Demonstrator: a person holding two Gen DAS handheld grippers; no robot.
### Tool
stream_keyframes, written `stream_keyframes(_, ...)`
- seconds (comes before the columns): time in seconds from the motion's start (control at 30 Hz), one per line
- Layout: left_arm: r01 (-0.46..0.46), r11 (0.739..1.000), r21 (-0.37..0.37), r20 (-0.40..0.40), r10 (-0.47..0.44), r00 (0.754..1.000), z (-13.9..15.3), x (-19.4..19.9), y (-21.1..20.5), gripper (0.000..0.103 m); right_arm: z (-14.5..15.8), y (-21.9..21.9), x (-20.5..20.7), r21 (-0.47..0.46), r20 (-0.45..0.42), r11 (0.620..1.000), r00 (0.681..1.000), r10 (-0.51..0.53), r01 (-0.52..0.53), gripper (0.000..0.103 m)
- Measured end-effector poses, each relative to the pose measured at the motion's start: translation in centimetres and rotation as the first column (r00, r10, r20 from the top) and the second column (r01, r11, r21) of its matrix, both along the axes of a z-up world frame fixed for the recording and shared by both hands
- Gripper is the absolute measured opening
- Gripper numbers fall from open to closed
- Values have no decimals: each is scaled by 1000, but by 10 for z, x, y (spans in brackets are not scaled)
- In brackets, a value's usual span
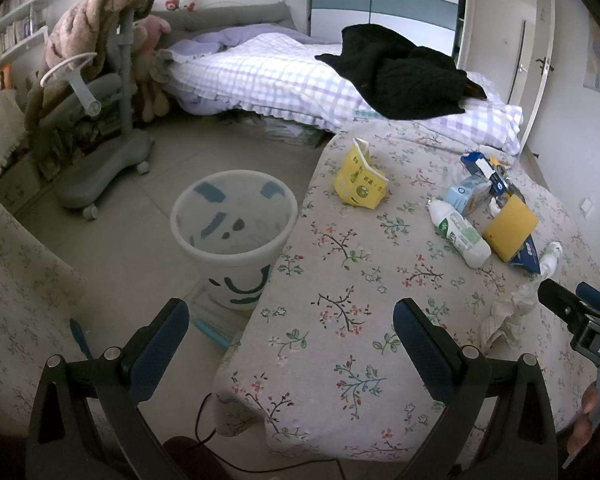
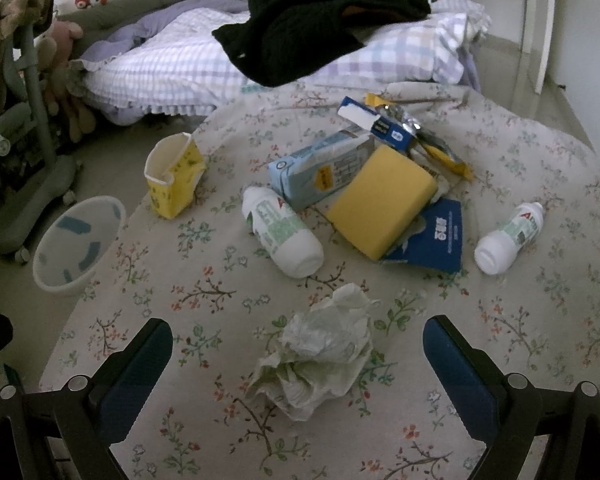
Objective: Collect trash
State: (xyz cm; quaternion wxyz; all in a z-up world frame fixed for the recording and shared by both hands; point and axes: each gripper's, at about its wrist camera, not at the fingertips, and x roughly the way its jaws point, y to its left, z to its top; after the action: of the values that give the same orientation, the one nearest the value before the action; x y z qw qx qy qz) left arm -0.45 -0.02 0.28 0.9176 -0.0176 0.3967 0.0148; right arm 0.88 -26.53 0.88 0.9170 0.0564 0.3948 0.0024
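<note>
We are at the first pickup. Our right gripper (image 2: 298, 364), fingers wide and empty, frames the crumpled tissue (image 2: 320, 352) on the floral cover. Next: descend, close, carry to the bin (image 1: 233, 236). Left gripper (image 1: 290, 344) hangs wide, empty.

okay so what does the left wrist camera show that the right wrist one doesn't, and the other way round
Only the left wrist view shows the bin's painted smile and the right gripper entering from the side. Only the right wrist view shows the crumpled tissue whole, lying between the open right gripper fingers, and the small bottle unobstructed. Both show the bin, yellow carton, large bottle, yellow sponge and floral cover.
</note>
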Motion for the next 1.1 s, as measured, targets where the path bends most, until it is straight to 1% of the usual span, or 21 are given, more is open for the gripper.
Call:
stream_keyframes(0.9,-2,1000,0,2,2,1000,0,-1,0,103,0,-2,0,2,1,1000,1000,-1,1,103)
stream_keyframes(1.1,3,1000,3,14,-3,1000,5,-1,1,103,1,-2,-1,3,7,1000,1000,-11,11,103)
